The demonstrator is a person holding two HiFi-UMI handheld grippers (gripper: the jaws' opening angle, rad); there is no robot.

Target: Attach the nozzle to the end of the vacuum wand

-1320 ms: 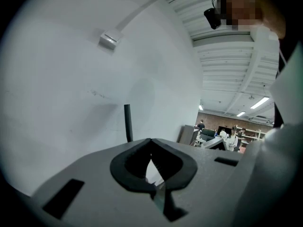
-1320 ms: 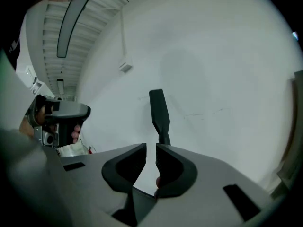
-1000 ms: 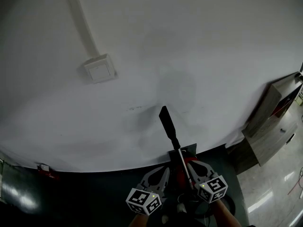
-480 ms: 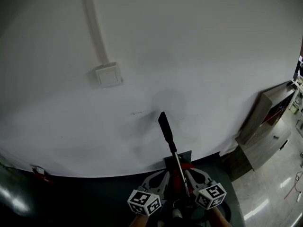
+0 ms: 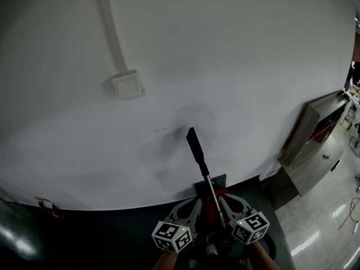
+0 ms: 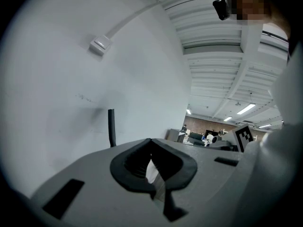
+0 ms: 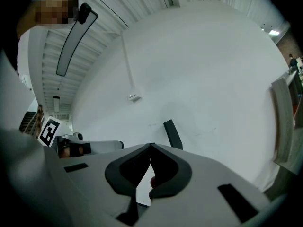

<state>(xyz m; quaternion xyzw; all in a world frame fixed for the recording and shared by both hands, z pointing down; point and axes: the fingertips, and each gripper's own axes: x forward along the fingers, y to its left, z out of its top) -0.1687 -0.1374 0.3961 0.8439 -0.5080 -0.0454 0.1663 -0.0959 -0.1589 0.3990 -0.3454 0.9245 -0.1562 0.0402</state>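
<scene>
On the head view, the flat black plastic nozzle [image 5: 195,145] sits on the end of the thin silver metal vacuum wand [image 5: 210,191], pointing toward 11 o'clock at the plain white wall [image 5: 242,66]. The wand rises from a red vacuum body [image 5: 210,211] at 6 o'clock. My left gripper [image 5: 194,205] is just at 9 o'clock of that body and my right gripper [image 5: 221,200] just at 3 o'clock, right beside the wand. A square white switch box [image 5: 127,85] is at 10 o'clock, and a grey wooden cabinet [image 5: 315,142] at 3 o'clock.

On the left gripper view, the fingers meet at their tips. A pale grey strip shows in the hollow behind them, and I cannot tell what it is. The nozzle [image 6: 111,126] stands upright at 10 o'clock of the tips.

On the right gripper view, the fingers are also closed tip to tip, with a small red patch in the hollow behind. The nozzle [image 7: 173,134] leans at 1 o'clock of the tips, against the wall.
</scene>
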